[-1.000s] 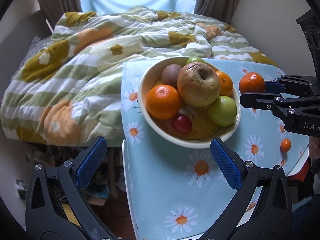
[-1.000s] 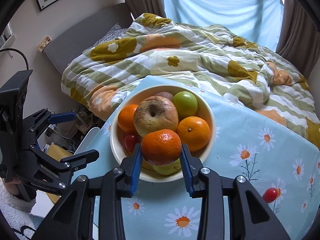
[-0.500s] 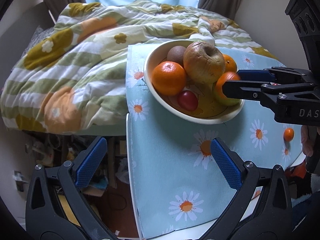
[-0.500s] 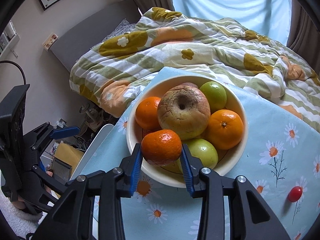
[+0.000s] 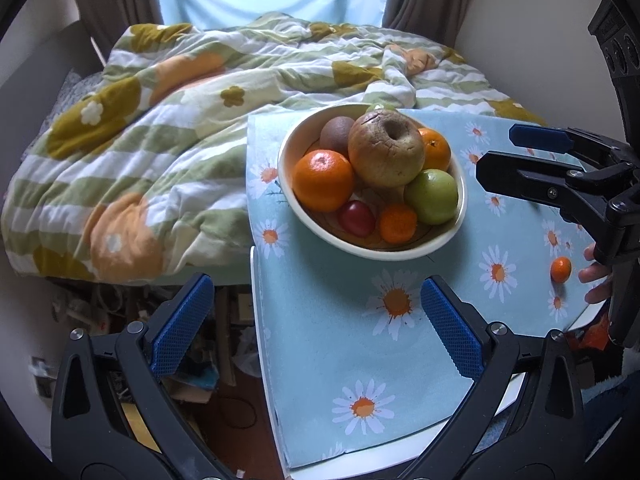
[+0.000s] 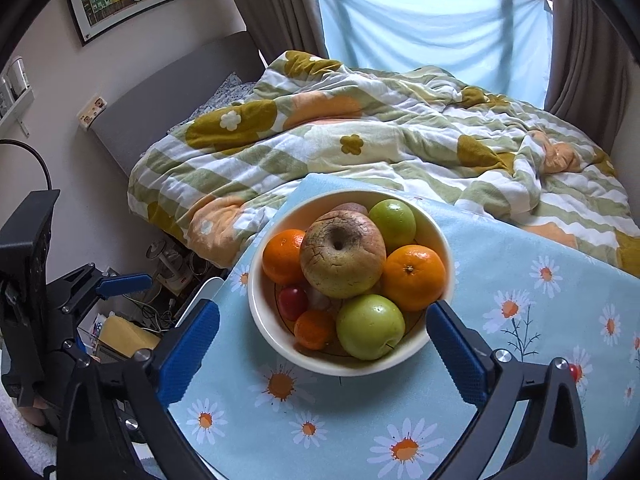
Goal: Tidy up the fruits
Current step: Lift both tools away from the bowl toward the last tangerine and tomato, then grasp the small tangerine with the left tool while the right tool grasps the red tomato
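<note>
The right gripper (image 6: 322,354) has just been opening its jaws, and now they stand wide apart with nothing between the blue pads (image 6: 188,350); the near rim of the bowl (image 6: 262,322) lies in front of the gap, a little beyond the fingertips. The small mandarin (image 6: 314,329) is not in the grip: it lies inside the bowl at the near side, touching the near green apple (image 6: 370,326) on its right and the small red fruit (image 6: 293,302) behind it on the left. In the middle of the bowl sits the big wrinkled apple (image 6: 342,254), with one orange (image 6: 282,256) to its left, another orange (image 6: 414,276) to its right, and a second green apple (image 6: 392,224) at the far side. A brown fruit (image 5: 337,133) at the far rim of the bowl shows best in the left wrist view. The left gripper (image 5: 314,320) is also wide open and holds nothing; its fingers hang over the cloth (image 5: 344,344) and the table edge, well on the near side of the bowl. To the right of the bowl, apart from it, a tiny orange fruit (image 5: 561,269) lies on the cloth near the person's fingers (image 5: 596,276). One more small red fruit (image 6: 575,372) lies on the cloth right of the bowl, partly hidden behind the right gripper's finger. Beyond the bowl is the blanket (image 6: 360,136).
</note>
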{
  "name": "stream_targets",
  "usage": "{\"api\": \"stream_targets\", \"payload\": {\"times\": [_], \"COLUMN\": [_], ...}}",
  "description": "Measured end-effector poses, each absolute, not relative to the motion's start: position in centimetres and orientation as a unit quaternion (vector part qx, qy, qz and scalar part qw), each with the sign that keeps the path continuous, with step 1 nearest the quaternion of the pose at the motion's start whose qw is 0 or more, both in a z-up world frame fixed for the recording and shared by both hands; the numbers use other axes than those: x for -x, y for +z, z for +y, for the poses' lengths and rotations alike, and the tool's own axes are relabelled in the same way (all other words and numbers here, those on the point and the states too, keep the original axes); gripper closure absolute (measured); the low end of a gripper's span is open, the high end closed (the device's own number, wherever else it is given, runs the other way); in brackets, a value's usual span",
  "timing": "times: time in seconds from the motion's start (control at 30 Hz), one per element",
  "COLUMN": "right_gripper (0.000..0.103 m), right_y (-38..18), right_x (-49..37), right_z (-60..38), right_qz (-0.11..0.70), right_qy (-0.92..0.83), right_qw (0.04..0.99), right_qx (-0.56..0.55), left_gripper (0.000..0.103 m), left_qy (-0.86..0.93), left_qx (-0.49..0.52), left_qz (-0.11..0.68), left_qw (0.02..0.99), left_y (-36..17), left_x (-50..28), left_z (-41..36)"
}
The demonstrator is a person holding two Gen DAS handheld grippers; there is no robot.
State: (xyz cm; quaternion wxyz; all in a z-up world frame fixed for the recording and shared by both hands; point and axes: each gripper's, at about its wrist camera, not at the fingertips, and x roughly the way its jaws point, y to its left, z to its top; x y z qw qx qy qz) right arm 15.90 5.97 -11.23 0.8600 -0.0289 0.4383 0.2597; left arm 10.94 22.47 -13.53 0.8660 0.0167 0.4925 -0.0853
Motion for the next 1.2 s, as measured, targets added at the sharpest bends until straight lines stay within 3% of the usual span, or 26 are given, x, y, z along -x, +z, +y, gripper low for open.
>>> {"api": "stream_targets", "payload": {"times": [0.5,0.73,1.2], "right_gripper": [0.000,0.000,0.000], "right_y": [-5.0,-2.9,-6.3], "right_x": [-14.1,-13.2,-15.4], "right_z": [-2.2,-7.2,-15.6], "right_qz": [0.424,0.405,0.436], "right_qy": [0.155,0.111,0.195], "right_qw": [0.892,0.907,0.876], "right_qx": [-0.014,0.032,0.070], "left_gripper": [0.000,0.000,0.000], "left_qy": [-0.145,-0.153,-0.110], "left_qx": [-0.050,-0.067,-0.029], "left_qz": [0.452,0.433,0.467], "left_qw": [0.879,0.886,0.877], "left_y": [-8.0,-6.5,-8.8], "left_x": [-12.5,-12.3,-9.7], "left_z": [17.9,13.3,2.6]}}
